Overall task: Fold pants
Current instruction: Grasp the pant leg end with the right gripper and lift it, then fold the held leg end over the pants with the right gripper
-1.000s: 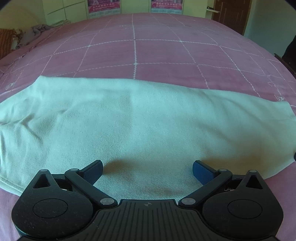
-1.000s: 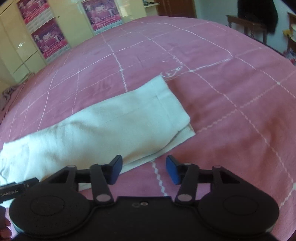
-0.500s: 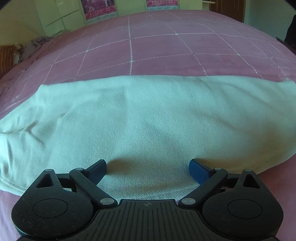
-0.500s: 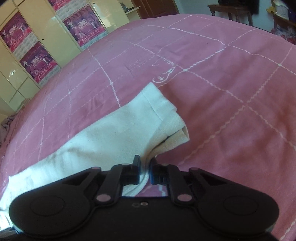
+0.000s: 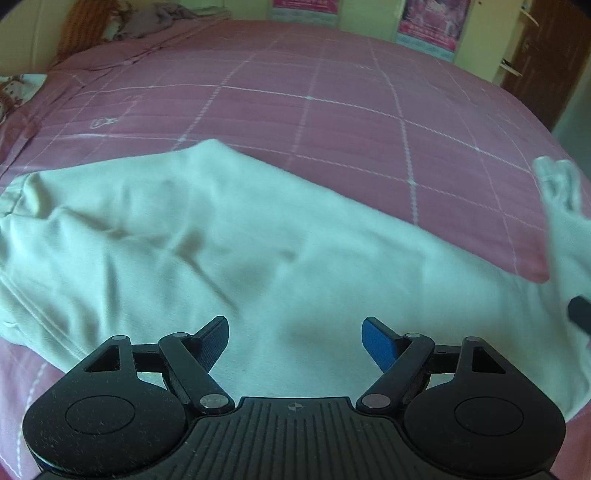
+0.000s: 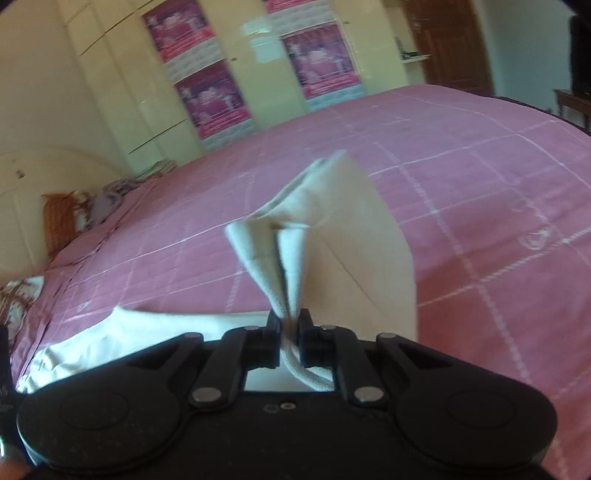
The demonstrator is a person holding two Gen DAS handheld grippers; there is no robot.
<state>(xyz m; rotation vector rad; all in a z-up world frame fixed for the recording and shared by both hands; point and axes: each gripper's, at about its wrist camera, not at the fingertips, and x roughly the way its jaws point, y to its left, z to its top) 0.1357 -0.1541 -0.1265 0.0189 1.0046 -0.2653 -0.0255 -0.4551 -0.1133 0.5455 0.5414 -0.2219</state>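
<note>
The pale mint-white pants [image 5: 207, 236] lie lengthwise across the pink bed, waistband at the left. My left gripper [image 5: 295, 343] is open and hovers just above the middle of the pants, holding nothing. My right gripper [image 6: 290, 325] is shut on the hem end of the pants [image 6: 332, 229] and holds it lifted off the bed, the cloth standing up in front of the camera. In the left wrist view that lifted end [image 5: 561, 206] rises at the far right, with a bit of the right gripper [image 5: 580, 314] beside it.
The pink quilted bedspread [image 5: 332, 92] with white grid lines stretches beyond the pants. Pillows and crumpled clothes [image 5: 122, 22] lie at the head of the bed. Cream wardrobes with pink posters [image 6: 207, 92] and a brown door [image 6: 447, 48] stand behind.
My right gripper, shut on the hem end, has lifted it well off the bed and swung it up. My left gripper stayed open and its view turned towards the waistband side.
</note>
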